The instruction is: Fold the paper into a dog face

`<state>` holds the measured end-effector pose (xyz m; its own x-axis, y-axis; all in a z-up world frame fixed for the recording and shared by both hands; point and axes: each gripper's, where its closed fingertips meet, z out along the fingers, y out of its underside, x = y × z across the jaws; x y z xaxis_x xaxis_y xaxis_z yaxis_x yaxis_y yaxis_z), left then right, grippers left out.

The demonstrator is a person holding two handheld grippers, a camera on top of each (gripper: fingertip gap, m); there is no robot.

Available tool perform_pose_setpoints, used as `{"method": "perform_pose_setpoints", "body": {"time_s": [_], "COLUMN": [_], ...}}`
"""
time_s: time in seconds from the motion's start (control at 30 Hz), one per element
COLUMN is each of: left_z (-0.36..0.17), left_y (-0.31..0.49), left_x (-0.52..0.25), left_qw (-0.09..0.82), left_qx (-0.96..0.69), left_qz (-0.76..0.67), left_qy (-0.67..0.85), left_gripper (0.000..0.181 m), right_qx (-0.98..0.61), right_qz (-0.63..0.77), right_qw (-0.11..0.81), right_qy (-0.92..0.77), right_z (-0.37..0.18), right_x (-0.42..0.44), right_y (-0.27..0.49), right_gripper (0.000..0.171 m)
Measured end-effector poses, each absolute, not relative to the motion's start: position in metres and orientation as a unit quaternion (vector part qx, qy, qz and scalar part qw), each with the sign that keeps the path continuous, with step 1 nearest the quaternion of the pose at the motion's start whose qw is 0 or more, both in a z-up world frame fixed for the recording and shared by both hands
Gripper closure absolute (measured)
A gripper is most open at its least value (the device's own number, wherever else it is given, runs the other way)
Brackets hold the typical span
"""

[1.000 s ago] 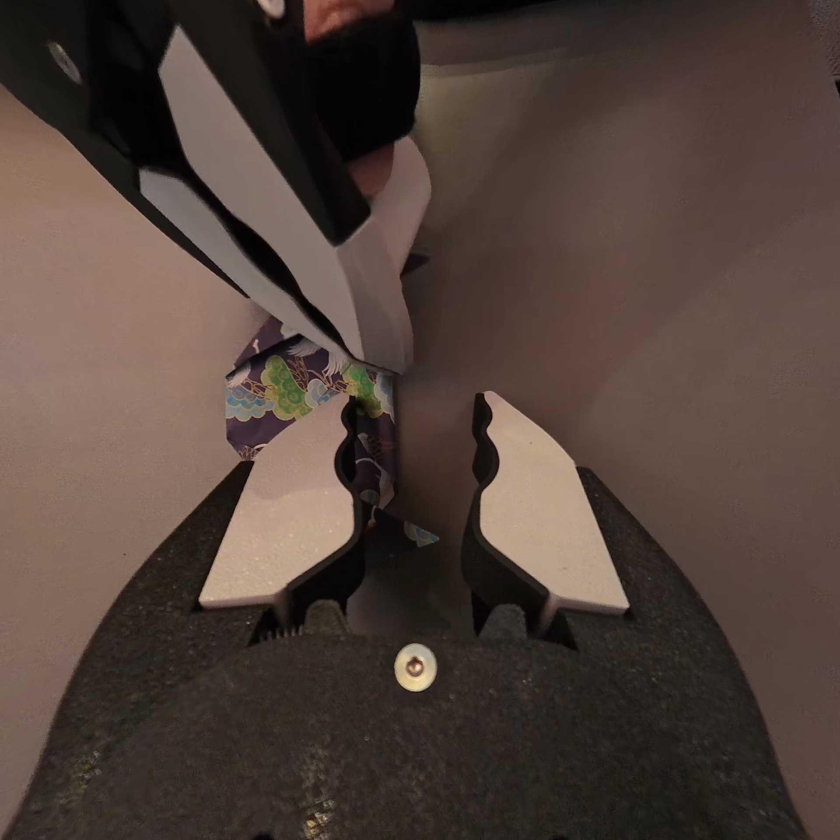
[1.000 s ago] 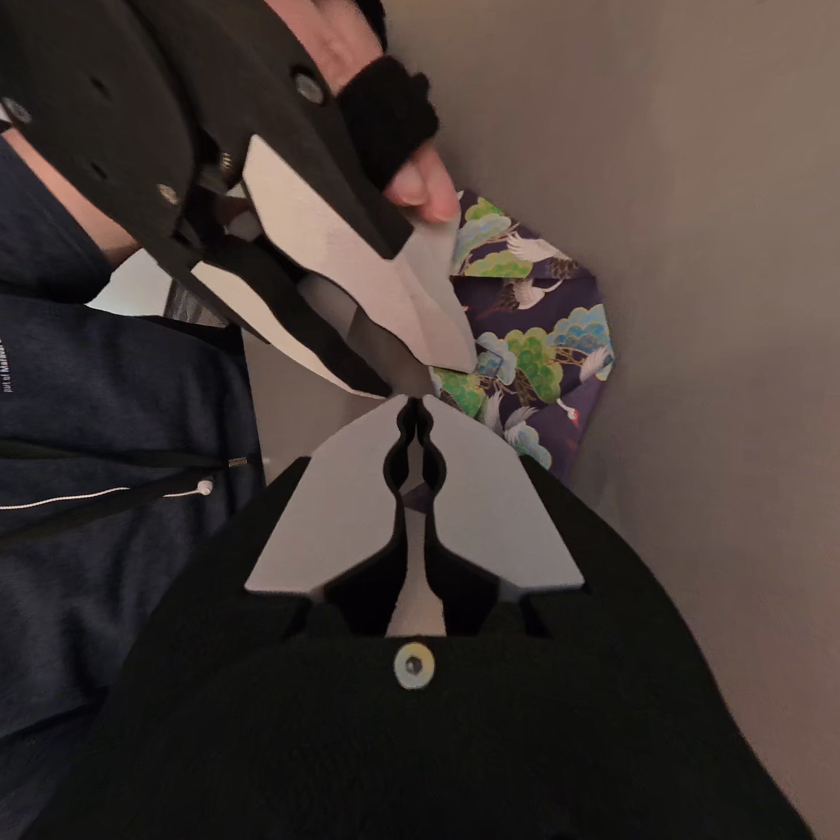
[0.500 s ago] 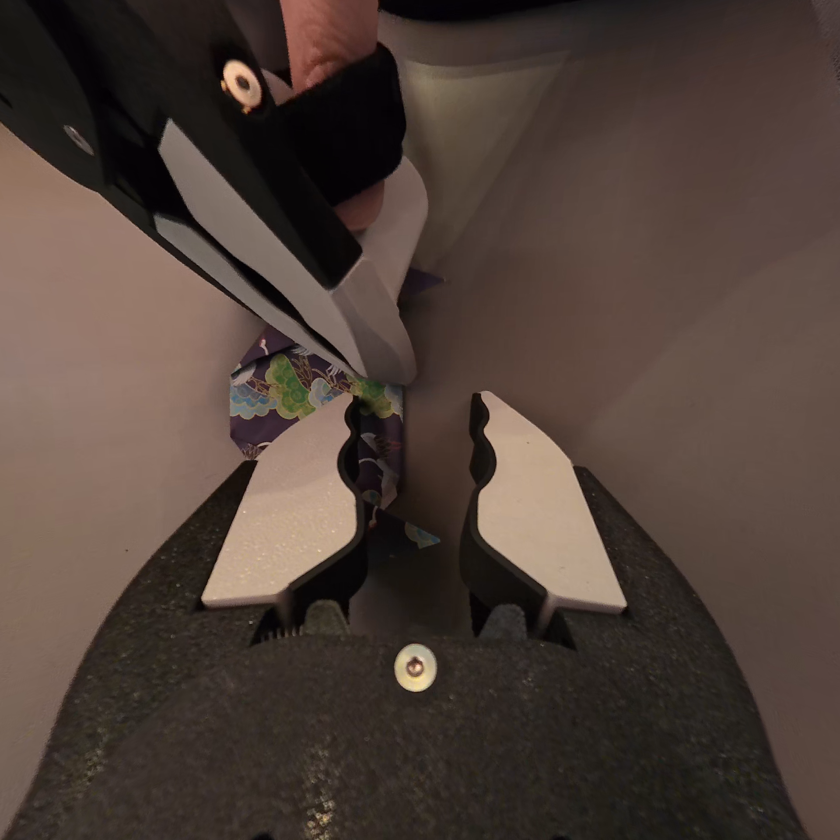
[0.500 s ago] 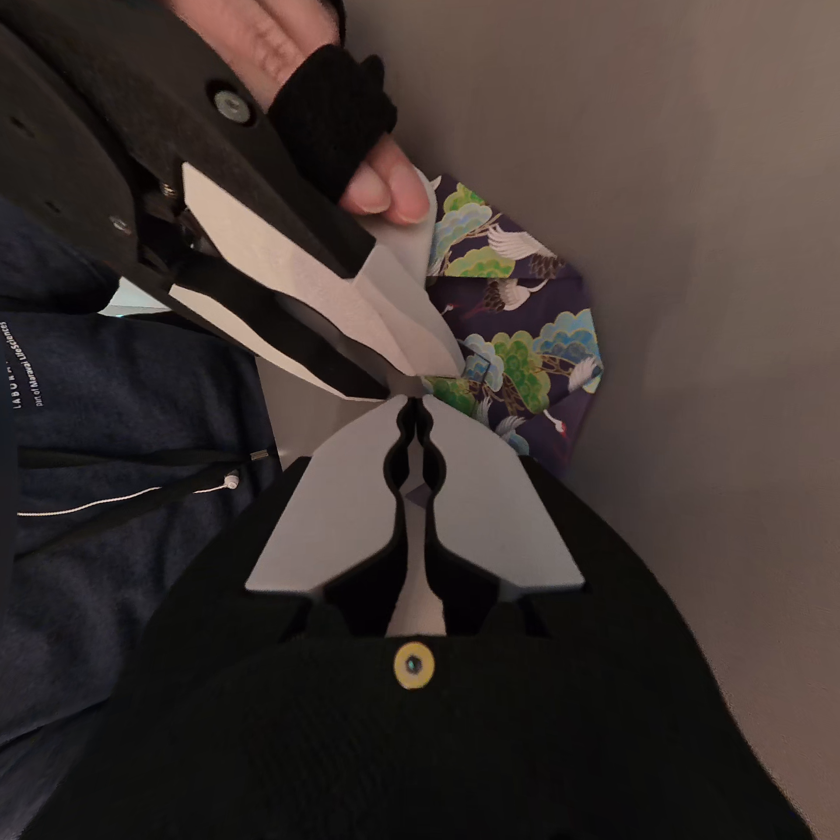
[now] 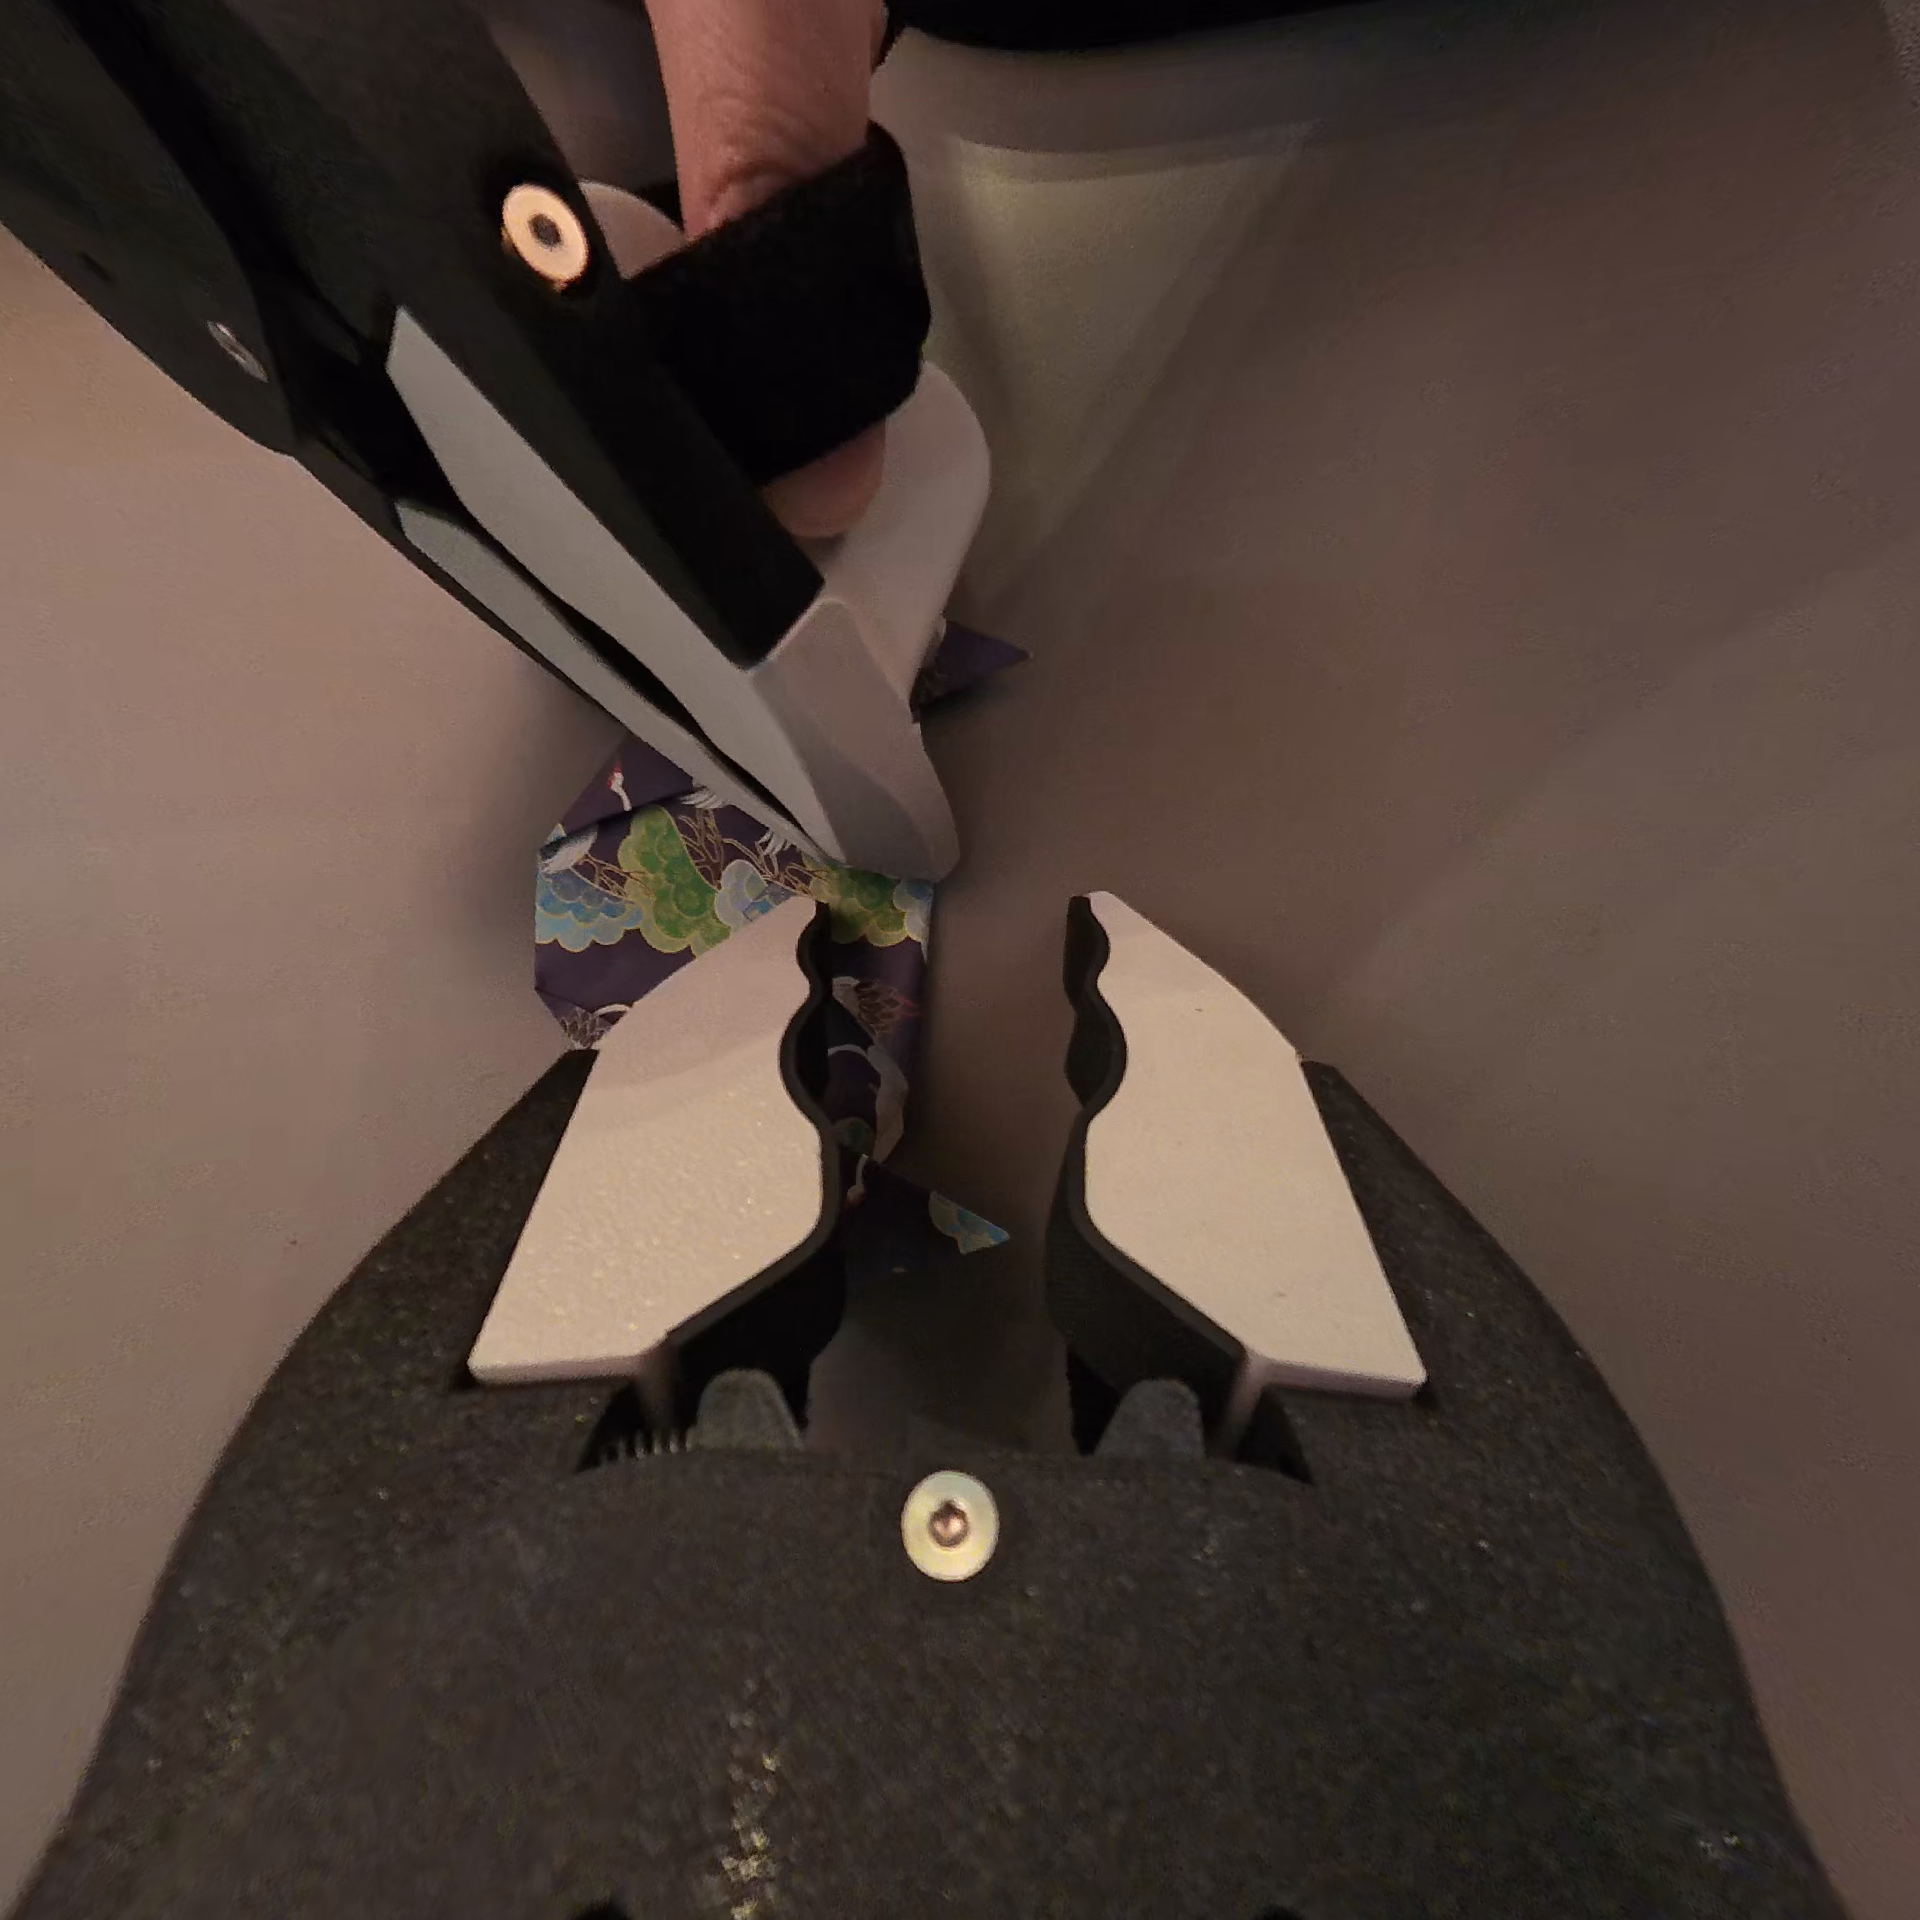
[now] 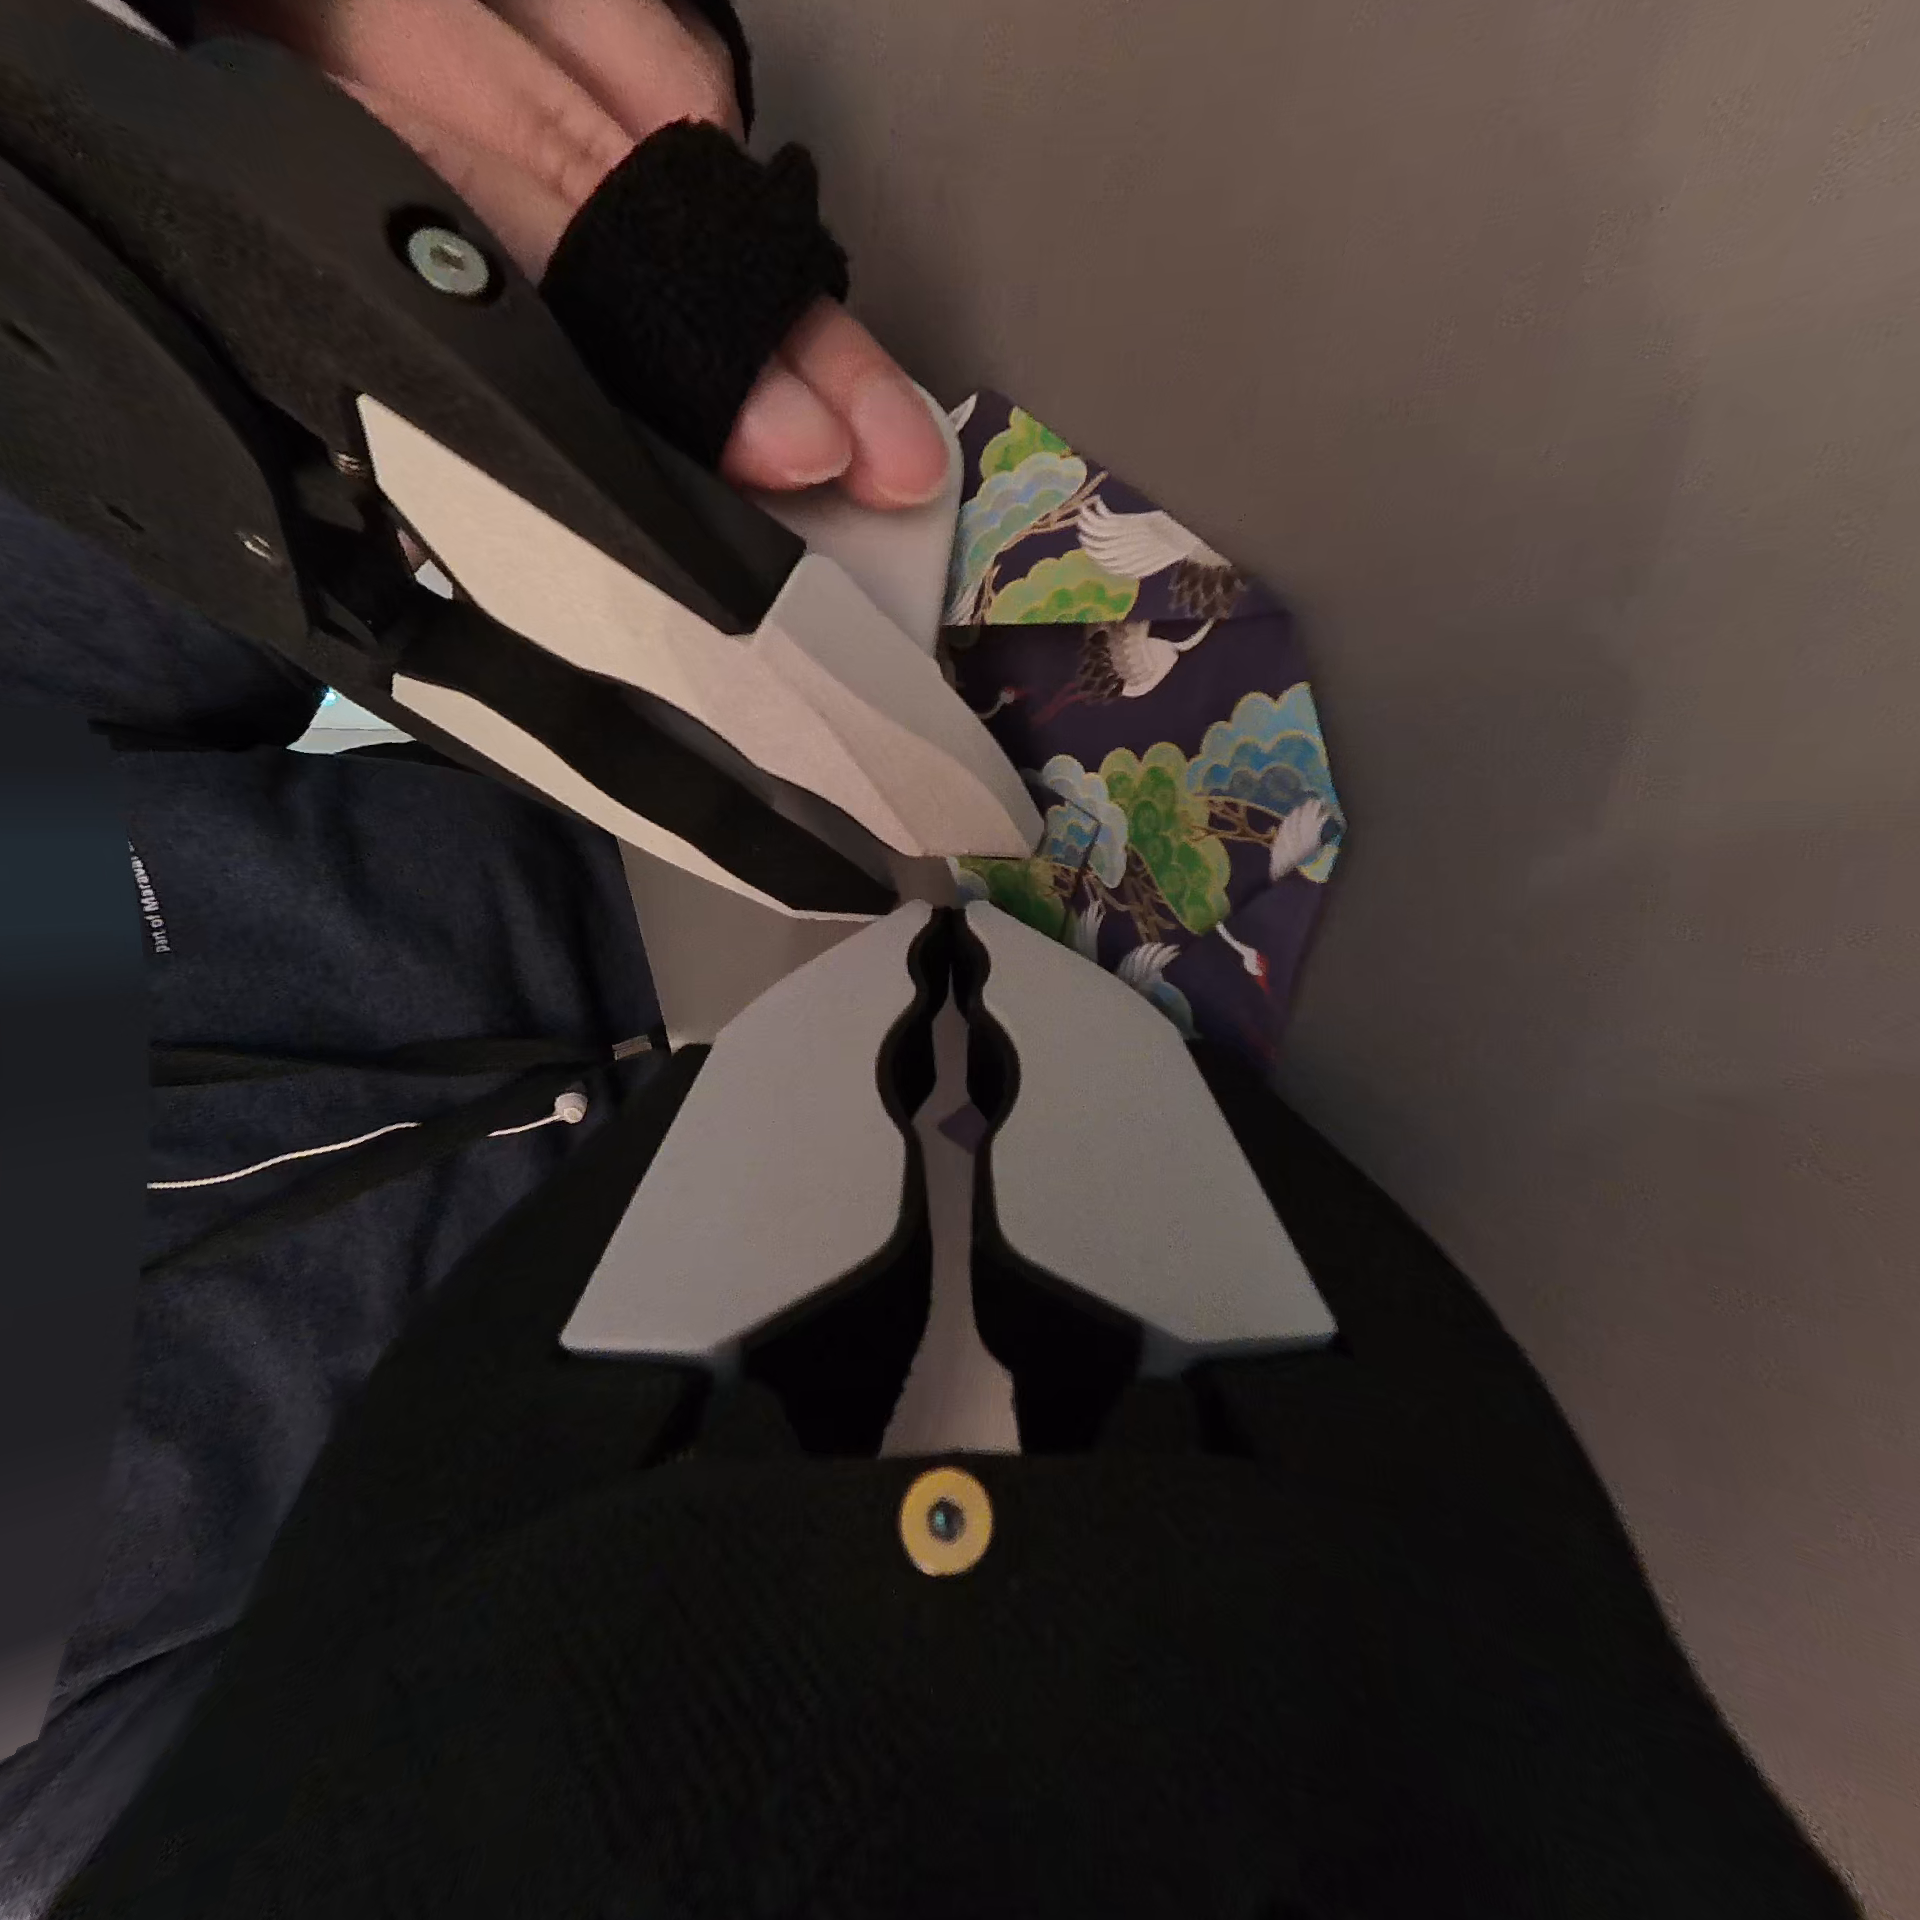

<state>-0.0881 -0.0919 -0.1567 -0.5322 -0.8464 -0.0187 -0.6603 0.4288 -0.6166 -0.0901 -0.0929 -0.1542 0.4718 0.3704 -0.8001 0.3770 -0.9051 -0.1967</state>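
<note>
The folded paper (image 5: 665, 894), dark purple with green and blue clouds and white cranes, lies on the grey table. It also shows in the right wrist view (image 6: 1174, 748). My left gripper (image 5: 940, 925) is open; its left finger lies over the paper's right part and its right finger is over bare table. My right gripper (image 6: 951, 912) is shut, with its tips at the paper's edge. In the left wrist view it (image 5: 883, 831) comes down from the upper left onto the paper. I cannot tell whether it pinches the paper.
The grey table (image 5: 1455, 727) runs all around the paper. A person's hand (image 6: 831, 436) with a black strap holds the left gripper (image 6: 961, 868). A dark blue hooded top (image 6: 364, 935) fills the left of the right wrist view. My left and right fingertips are right by each other.
The two grippers have tilted a little relative to each other, so more of each hand shows. The paper has barely shifted. Both jaws stand as before.
</note>
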Motion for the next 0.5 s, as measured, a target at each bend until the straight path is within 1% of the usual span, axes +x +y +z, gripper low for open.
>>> {"method": "perform_pose_setpoints", "body": {"time_s": [0.13, 0.5], "left_z": [-0.1565, -0.1564], "left_y": [-0.0913, -0.0908], "left_x": [-0.0885, -0.0885], "left_qw": [0.167, 0.170], "left_qx": [-0.453, -0.454], "left_qz": [-0.278, -0.286], "left_qy": [0.830, 0.827], "left_gripper": [0.146, 0.147], "right_qx": [0.856, 0.858], "right_qz": [-0.468, -0.469], "right_qw": [0.020, 0.043], "right_qy": [0.217, 0.206], "right_z": [-0.1537, -0.1537], "right_x": [-0.0914, -0.0900], "right_y": [-0.0969, -0.0999], "right_gripper": [0.170, 0.170]}}
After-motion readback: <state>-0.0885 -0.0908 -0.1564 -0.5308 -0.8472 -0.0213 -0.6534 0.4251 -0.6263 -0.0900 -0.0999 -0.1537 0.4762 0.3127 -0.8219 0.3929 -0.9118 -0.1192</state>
